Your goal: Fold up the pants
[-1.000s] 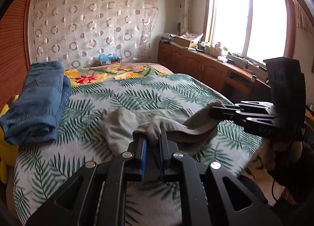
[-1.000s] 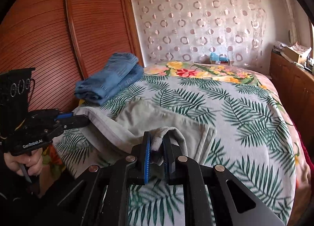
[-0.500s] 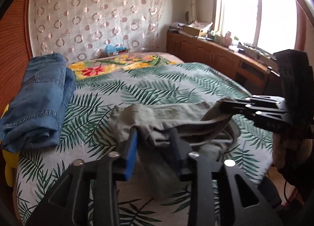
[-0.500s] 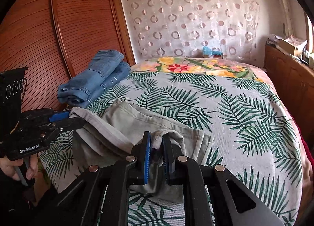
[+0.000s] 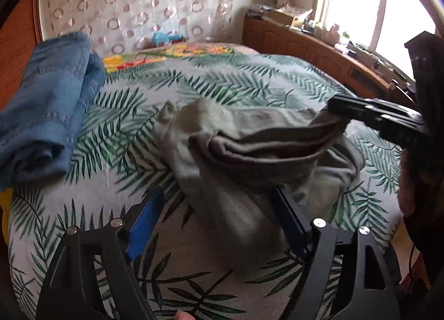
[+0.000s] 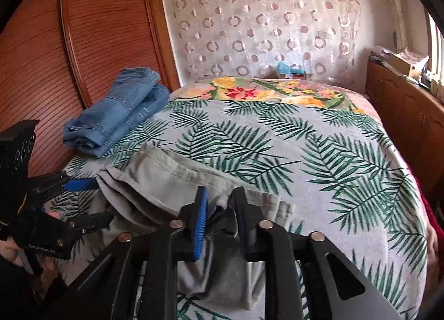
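Grey-green pants (image 5: 249,136) lie bunched on the near part of the bed, also in the right wrist view (image 6: 166,181). My left gripper (image 5: 219,209) is wide open, its jaws on either side of the hanging cloth, holding nothing; it shows at the left of the right wrist view (image 6: 91,200). My right gripper (image 6: 220,203) has its jaws a little apart with a fold of the pants between them; in the left wrist view (image 5: 333,106) its tip still meets the waistband edge and holds it up.
Folded blue jeans (image 5: 47,103) lie at the bed's left side, by the wooden wardrobe (image 6: 83,42). The palm-leaf bedspread (image 6: 305,153) covers the bed. A wooden cabinet (image 5: 319,47) with clutter runs under the window on the right.
My left gripper has opened wide and let go of the pants, which sagged onto the bed. My right gripper's jaws have parted slightly around their fold.
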A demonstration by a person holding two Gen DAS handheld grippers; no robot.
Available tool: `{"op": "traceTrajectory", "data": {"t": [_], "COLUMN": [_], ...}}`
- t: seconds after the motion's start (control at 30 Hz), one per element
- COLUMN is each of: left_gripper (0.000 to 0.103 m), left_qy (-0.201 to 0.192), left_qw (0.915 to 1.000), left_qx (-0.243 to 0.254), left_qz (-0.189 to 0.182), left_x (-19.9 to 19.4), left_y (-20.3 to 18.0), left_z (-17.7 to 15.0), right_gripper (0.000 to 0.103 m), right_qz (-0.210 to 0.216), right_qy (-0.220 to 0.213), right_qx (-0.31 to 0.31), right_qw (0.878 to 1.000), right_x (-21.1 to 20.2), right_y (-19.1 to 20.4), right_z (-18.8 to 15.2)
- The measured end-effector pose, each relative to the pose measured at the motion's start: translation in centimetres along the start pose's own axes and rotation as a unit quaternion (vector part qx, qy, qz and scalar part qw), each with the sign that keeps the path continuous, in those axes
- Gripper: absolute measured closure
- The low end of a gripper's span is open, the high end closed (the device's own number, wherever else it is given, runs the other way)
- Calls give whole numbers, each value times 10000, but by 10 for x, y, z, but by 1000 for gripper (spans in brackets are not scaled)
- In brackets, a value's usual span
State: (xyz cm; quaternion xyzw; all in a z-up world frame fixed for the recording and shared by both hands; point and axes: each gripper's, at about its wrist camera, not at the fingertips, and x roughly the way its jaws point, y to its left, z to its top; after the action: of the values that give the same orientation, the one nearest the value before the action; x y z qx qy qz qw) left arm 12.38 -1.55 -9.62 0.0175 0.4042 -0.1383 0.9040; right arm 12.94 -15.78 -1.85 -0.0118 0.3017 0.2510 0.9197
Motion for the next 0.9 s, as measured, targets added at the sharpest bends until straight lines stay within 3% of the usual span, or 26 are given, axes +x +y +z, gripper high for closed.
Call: {"op": "traceTrajectory", "data": {"t": [0.23, 0.7, 0.9], "left_gripper": [23, 22, 23], "left_qy": [151, 255, -144], "left_qw": [9996, 9988, 9988], "left_qx": [-242, -413, -446], "left_qz": [-58, -46, -154], "left_x": [8, 6, -11], "left_y": [5, 5, 7], "left_z": [-4, -1, 8], "right_gripper": [63, 60, 60], "right_qz": [-6, 38, 96], "right_qy": [19, 224, 382], "right_qx": [-35, -147, -251], "right_qw": [10000, 9996, 9989], "right_x": [-15, -26, -17], "right_y": [-3, -14, -13], "right_z": [-10, -19, -8]}}
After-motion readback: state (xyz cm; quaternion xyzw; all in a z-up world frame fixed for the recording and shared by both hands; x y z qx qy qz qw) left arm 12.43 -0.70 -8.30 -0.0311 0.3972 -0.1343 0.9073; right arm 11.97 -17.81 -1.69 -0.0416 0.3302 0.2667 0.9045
